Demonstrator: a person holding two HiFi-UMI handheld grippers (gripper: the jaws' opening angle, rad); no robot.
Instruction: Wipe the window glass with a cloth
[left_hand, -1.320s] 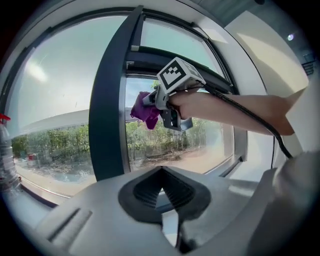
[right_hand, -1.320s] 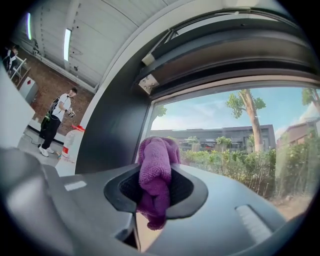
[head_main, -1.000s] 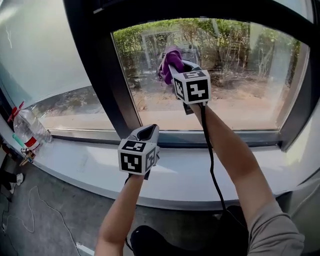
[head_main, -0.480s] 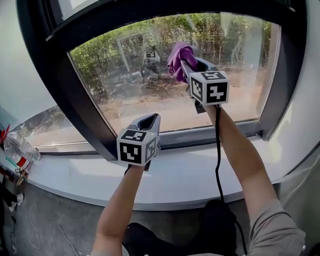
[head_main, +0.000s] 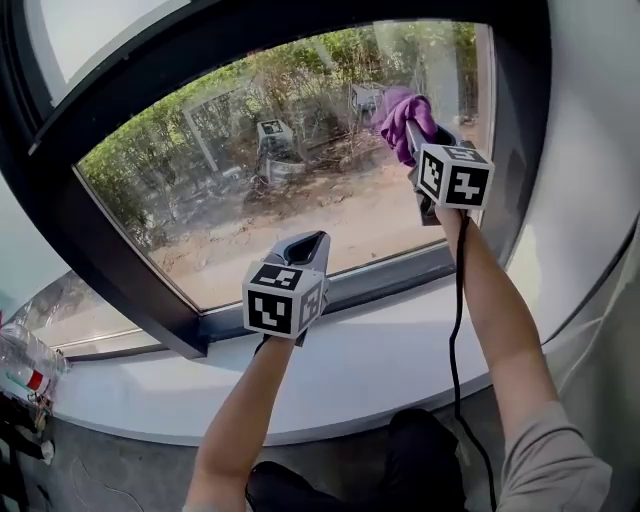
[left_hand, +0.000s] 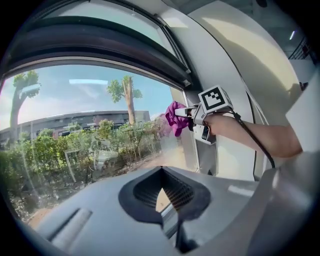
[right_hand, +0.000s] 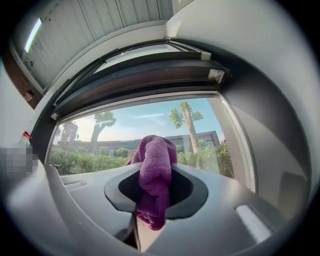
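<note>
Cloth (head_main: 401, 110) is clamped in right gripper (head_main: 412, 133) at glass's (head_main: 250, 200) right edge. Left gripper (head_main: 306, 246) is closed on nothing. Glass looks dusty, so probably lots left.

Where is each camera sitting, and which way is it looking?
Head view: on the person's head, facing down at the window glass and sill; shows the left forearm, right forearm, left hand-held gripper and right hand-held gripper.
Left gripper view: on the left hand-held gripper, facing along its shut, empty jaws toward the glass; shows the right forearm.
Right gripper view: on the right hand-held gripper, facing the glass; its jaws pinch the purple cloth.
Shared: all three show the cloth and the glass.
</note>
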